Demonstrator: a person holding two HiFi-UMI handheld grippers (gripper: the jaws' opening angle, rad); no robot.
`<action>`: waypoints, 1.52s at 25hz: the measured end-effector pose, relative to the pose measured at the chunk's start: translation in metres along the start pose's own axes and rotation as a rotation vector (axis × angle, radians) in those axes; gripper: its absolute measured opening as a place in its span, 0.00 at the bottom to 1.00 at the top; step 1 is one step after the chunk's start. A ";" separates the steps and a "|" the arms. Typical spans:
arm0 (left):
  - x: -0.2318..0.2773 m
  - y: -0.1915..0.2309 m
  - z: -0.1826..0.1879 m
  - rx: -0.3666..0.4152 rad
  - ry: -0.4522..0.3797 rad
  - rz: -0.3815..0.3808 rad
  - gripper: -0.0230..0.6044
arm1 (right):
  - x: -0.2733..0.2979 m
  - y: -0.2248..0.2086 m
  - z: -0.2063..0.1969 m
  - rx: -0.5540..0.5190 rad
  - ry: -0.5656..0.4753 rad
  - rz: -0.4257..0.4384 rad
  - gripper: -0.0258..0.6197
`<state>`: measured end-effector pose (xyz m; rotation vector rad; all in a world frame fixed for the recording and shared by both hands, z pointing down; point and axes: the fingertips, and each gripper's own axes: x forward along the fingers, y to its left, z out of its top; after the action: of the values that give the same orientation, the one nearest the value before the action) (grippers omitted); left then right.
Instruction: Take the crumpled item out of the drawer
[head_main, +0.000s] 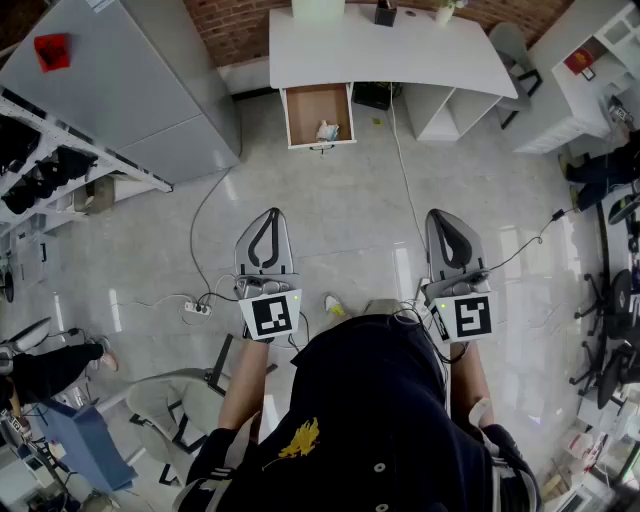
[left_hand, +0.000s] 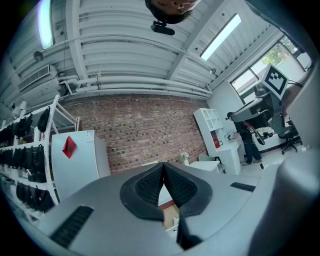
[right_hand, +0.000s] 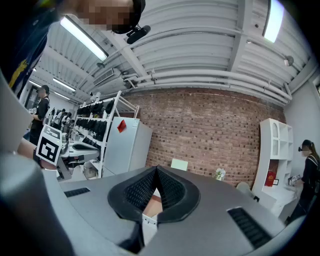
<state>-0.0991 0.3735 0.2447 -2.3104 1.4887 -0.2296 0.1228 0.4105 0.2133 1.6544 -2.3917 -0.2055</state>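
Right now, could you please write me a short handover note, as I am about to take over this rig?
Left gripper: shut, empty, held in the air well short of the desk.
Right gripper: shut, empty, level with the left one.
Drawer under the white desk: open.
Crumpled item: lies inside the drawer, near its front, towards the head view's right.
Done: drawer stands open; nothing grasped.
Left: step closer, open one gripper, close it on the crumpled item and lift it out.
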 end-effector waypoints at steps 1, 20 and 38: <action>-0.001 -0.004 0.002 -0.006 0.003 -0.006 0.07 | -0.005 -0.003 0.000 0.002 0.000 -0.006 0.08; 0.066 -0.058 0.018 0.010 0.049 -0.091 0.07 | 0.028 -0.061 -0.037 0.076 0.008 0.006 0.08; 0.255 -0.068 0.005 -0.171 0.146 0.063 0.07 | 0.192 -0.204 -0.063 0.125 -0.059 0.134 0.52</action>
<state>0.0684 0.1692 0.2508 -2.4193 1.7103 -0.2687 0.2587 0.1595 0.2453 1.5506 -2.5969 -0.0853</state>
